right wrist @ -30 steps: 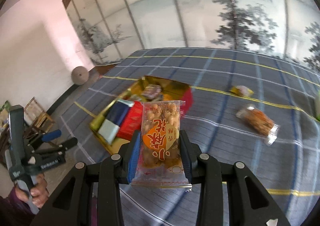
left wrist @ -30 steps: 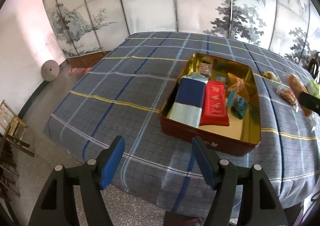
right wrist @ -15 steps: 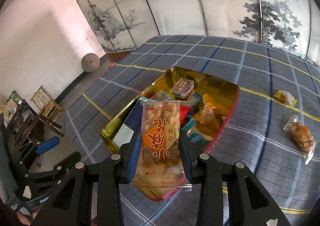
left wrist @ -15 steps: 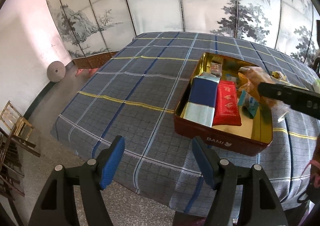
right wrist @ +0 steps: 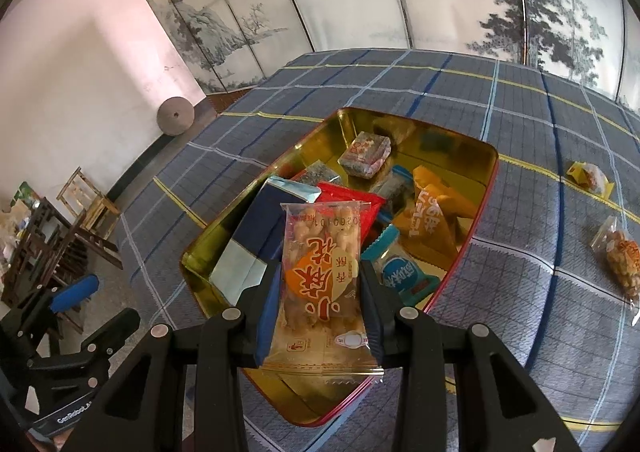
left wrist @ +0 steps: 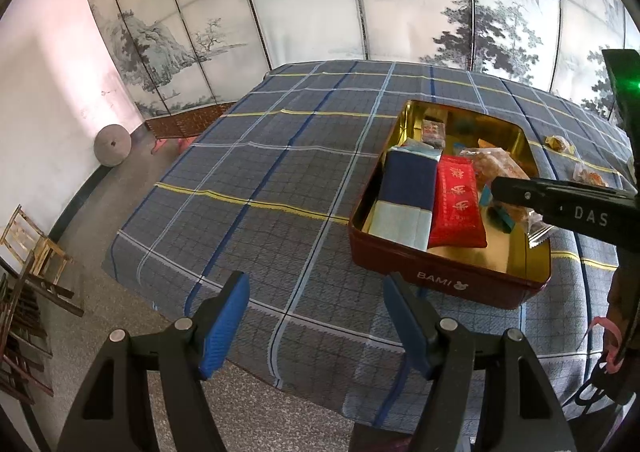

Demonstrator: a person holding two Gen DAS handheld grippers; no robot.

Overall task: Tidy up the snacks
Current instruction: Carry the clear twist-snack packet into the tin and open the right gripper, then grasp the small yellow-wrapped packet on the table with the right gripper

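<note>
My right gripper (right wrist: 320, 312) is shut on a clear peanut snack packet (right wrist: 324, 276) with an orange label, held over the near end of a red tin (right wrist: 464, 248) with a gold inside. In the tin lie a navy pack (right wrist: 260, 220), a red pack (right wrist: 344, 194), an orange pouch (right wrist: 432, 212) and several small sweets. In the left wrist view the tin (left wrist: 440, 276) sits right of centre, and the right gripper (left wrist: 560, 204) reaches over it with the packet (left wrist: 496, 168). My left gripper (left wrist: 316, 316) hangs open and empty off the table's near edge.
A blue plaid cloth (left wrist: 280, 172) covers the table. Two loose snacks lie right of the tin: a yellow one (right wrist: 588, 176) and a clear bag (right wrist: 618, 256). Painted folding screens (left wrist: 360, 4) stand behind. Wooden chairs (left wrist: 28, 244) stand on the floor at left.
The right gripper has carried the peanut packet leftward from over the cloth to above the tin and slightly lower. The left gripper has stayed put and open.
</note>
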